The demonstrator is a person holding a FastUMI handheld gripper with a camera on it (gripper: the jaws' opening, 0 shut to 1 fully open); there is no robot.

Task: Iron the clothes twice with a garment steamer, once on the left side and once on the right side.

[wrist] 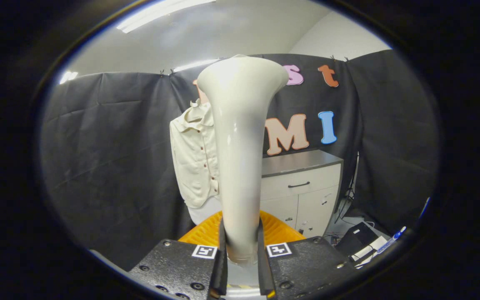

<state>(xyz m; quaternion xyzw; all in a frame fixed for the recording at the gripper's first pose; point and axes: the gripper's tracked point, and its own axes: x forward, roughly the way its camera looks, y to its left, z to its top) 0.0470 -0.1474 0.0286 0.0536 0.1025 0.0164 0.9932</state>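
Observation:
A white garment steamer (240, 141) stands upright between my fingers, its handle narrow at the bottom and its head flaring wide at the top. My gripper (242, 250) is shut on the steamer's handle, both fingers pressing its sides. Beyond the steamer hangs a cream button-up shirt (194, 158) against the black cloth wall. The steamer hides the shirt's right half. The steamer head is still some way short of the shirt.
An orange ribbed object (277, 229) lies just ahead of the fingers, below the shirt. A white cabinet (306, 187) with a grey top and a dark drawer handle stands to the right. A black box, cables and a pen (390, 241) lie on the floor at the far right.

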